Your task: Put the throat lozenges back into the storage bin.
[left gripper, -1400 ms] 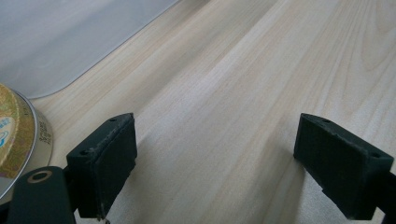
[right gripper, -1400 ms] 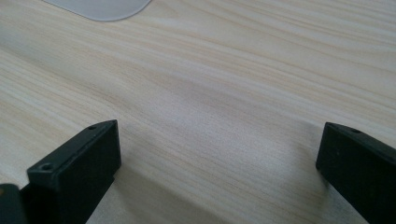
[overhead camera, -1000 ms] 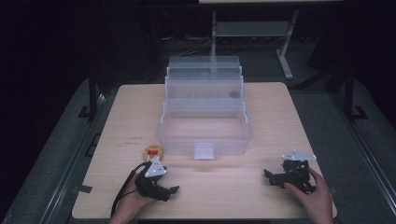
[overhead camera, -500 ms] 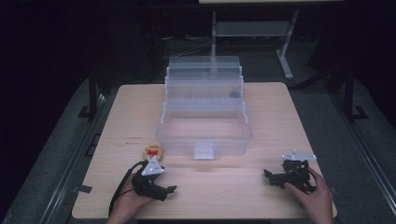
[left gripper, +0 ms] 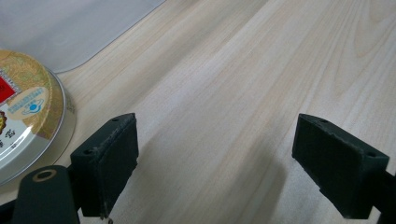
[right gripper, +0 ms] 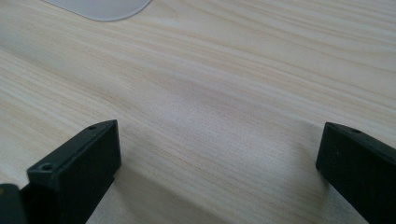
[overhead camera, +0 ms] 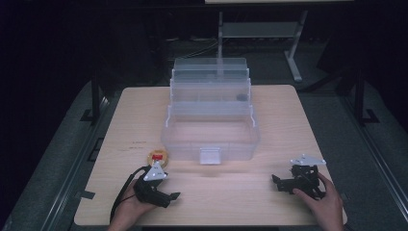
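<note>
A round, flat tin point(overhead camera: 158, 156) with a gold, red-marked lid is seen lying face up on the worktop point(overhead camera: 231, 202), just beside the spread-jawed left gripper point(overhead camera: 168, 196). Rightward, the right gripper point(overhead camera: 279, 183) rests spread-jawed too.

In my left gripper view, the round tin point(left gripper: 25, 116) runs off the left edge, its label print too blurred to read. The small dark item point(overhead camera: 241, 96) in the clear organizer box point(overhead camera: 210, 139) is too tiny to identify.

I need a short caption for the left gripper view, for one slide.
Open left gripper low over the wooden table, with a round tin beside its left jaw.
</note>
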Demonstrator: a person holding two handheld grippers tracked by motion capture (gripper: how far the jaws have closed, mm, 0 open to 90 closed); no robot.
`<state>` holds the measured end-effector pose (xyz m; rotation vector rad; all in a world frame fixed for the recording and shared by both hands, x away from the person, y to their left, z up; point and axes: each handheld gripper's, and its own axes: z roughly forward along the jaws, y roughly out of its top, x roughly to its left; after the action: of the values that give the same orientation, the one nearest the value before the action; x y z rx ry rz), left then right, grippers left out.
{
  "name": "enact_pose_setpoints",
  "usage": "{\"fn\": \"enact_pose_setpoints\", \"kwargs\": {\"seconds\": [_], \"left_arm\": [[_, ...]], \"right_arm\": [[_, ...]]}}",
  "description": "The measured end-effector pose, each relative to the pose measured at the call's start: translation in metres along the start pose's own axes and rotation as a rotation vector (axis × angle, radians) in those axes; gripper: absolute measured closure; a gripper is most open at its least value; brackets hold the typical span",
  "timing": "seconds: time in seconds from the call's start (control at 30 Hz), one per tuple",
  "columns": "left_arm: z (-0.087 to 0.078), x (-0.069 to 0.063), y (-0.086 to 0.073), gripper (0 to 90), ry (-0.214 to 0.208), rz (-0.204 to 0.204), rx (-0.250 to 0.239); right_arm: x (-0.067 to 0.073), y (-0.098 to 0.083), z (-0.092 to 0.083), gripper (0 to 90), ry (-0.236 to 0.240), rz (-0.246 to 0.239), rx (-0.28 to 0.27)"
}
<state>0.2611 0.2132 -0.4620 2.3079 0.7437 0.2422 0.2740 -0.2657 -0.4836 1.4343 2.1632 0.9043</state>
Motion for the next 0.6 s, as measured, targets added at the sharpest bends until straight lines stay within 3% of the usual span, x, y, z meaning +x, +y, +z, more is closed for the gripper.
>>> {"fn": "enact_pose_setpoints", "kwargs": {"seconds": [0.6], "left_arm": [[-0.011,0.011,-0.005,14.0,0.030,-0.031,-0.008]], "right_arm": [[0.000,0.000,0.000,0.0,0.000,0.000,0.000]]}}
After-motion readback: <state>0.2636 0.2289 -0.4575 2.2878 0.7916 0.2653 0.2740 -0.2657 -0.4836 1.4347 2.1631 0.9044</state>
